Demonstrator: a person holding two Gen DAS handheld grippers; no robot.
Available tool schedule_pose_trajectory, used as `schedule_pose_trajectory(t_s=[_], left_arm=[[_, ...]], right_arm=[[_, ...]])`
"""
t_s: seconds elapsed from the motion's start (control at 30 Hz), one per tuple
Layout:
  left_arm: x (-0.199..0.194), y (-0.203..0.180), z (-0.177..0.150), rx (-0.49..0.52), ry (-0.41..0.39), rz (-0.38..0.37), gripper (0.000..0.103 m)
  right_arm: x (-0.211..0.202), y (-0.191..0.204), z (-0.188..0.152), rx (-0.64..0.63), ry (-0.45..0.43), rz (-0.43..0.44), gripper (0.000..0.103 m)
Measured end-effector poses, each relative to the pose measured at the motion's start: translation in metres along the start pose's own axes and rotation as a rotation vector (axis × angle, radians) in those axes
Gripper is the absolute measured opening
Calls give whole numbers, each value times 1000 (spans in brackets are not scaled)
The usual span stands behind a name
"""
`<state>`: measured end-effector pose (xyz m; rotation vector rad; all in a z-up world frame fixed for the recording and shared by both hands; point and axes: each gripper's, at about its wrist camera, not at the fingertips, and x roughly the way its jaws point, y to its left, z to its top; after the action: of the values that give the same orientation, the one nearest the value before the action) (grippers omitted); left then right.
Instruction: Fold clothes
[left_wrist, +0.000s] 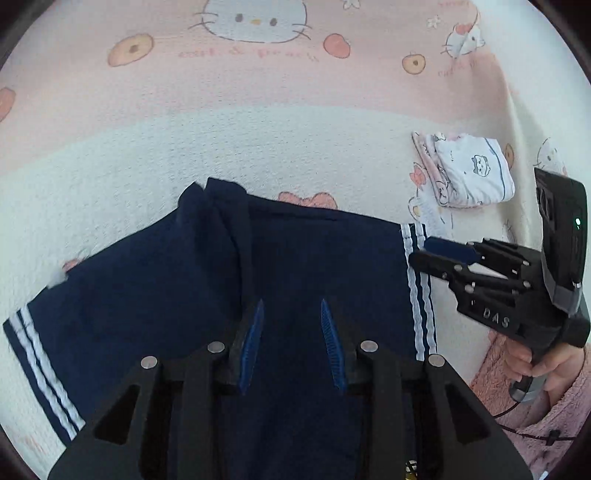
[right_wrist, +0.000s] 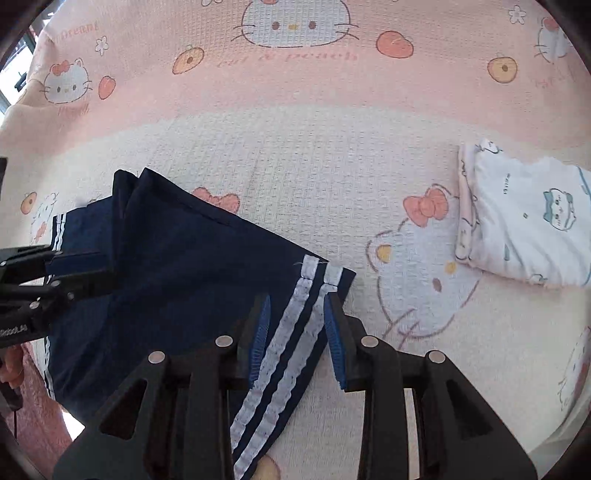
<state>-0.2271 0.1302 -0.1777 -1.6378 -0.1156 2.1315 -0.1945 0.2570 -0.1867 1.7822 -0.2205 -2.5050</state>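
— What's nearest you, from where you stand?

— The left hand-held gripper (left_wrist: 291, 343), pointed steeply down over the navy blue fabric shorts with twin white side stripes (left_wrist: 207, 280). Its blue pads are apart and pinch nothing; the cloth lies below them, so I'd call it released.

— And the other one?

— The right hand-held gripper (right_wrist: 297, 339) hangs over the striped edge of the shorts on the right. The stripes run between its pads, but the pads don't press on them; released as well. In the left view you can see the person's hand (left_wrist: 535, 365), in a fluffy pink sleeve (left_wrist: 546, 417), holding its handle.

— Why one at each side?

— My guess is that each takes an end, so the shorts can be doubled over evenly. They lie spread flat on the pink and cream towelling bed cover printed with cartoon cats (right_wrist: 295, 155), one leg overlapping at the far end.

— Anything beyond?

— Further off to the right, a small folded white garment with a cat print (right_wrist: 528, 221), well apart from the shorts; I'd judge it parked there to keep the folding area free.
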Motion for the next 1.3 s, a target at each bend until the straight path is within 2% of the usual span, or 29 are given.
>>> schedule_pose_trajectory(t_s=[0.07, 0.13, 0.23, 0.3, 0.37, 0.5, 0.63, 0.73, 0.83, 0.87, 0.97, 1.0, 1.13, 1.23, 1.3], left_arm=[[12, 4, 11, 8, 19, 15, 34], [19, 11, 22, 15, 21, 63, 34], [22, 24, 39, -16, -20, 67, 34], [21, 33, 49, -49, -56, 60, 34], [17, 37, 55, -41, -82, 79, 34], [10, 28, 54, 9, -111, 47, 34], [11, 9, 46, 78, -104, 34, 34], [22, 1, 42, 120, -50, 12, 34], [52, -2, 53, 197, 16, 130, 34], [54, -1, 59, 202, 14, 130, 34], [43, 3, 77, 162, -54, 174, 34], [39, 5, 80, 139, -61, 161, 34], [21, -8, 60, 147, -62, 87, 34], [18, -22, 23, 183, -16, 75, 34], [21, -25, 4, 196, 18, 40, 34]], right_arm=[[13, -5, 1, 16, 26, 77, 30], [22, -12, 2, 47, 40, 103, 28], [21, -26, 6, 94, 35, 102, 25], [20, -38, 6, 122, 37, 89, 13], [19, -46, 5, 148, 39, 83, 10], [14, -46, 0, 156, 28, 54, 11], [3, -45, 2, 160, -20, 82, 18], [14, -46, -1, 185, 36, 137, 19], [22, -48, -3, 228, 37, 139, 18], [21, -50, -2, 241, 30, 139, 18], [19, -52, 0, 244, -4, 58, 20], [18, -52, 1, 245, -8, 36, 21], [15, -40, 2, 234, -5, 113, 25], [9, -16, -4, 178, -2, 127, 25], [15, -5, -9, 150, 8, 117, 25]])
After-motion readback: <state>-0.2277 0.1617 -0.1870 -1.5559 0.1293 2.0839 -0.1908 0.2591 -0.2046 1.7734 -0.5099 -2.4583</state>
